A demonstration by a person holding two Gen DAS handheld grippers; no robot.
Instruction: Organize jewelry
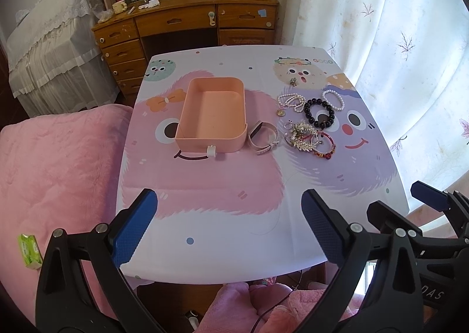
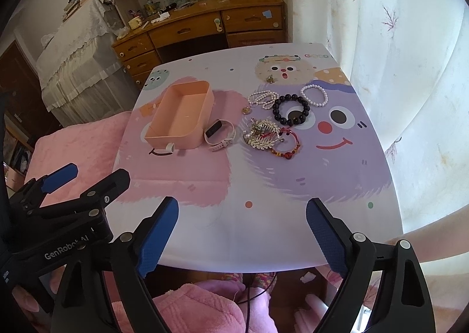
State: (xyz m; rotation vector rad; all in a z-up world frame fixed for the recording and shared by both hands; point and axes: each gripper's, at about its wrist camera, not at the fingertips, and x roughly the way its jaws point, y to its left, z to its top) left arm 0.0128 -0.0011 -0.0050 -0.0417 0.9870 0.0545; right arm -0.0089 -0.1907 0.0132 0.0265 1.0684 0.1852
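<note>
Now the left gripper (image 1: 228, 209) and right gripper (image 2: 241, 217) are both hovering with fingers wide, holding nothing. Ahead of the left fingers the pink box (image 1: 212, 116) is sitting bare. Just right of it the watch (image 1: 263, 135) and bracelets (image 1: 319, 114) are lying.

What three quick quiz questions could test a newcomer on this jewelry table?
1. True or false: the peach box already holds jewelry.
2. Which item lies nearest the box? A) black bead bracelet B) white watch C) pearl bracelet
3. Fill in: both the left hand-held gripper and the right hand-held gripper have their jaws ____.

Key: 1 false, the box is empty; 2 B; 3 open, holding nothing, near the table's front edge.
</note>
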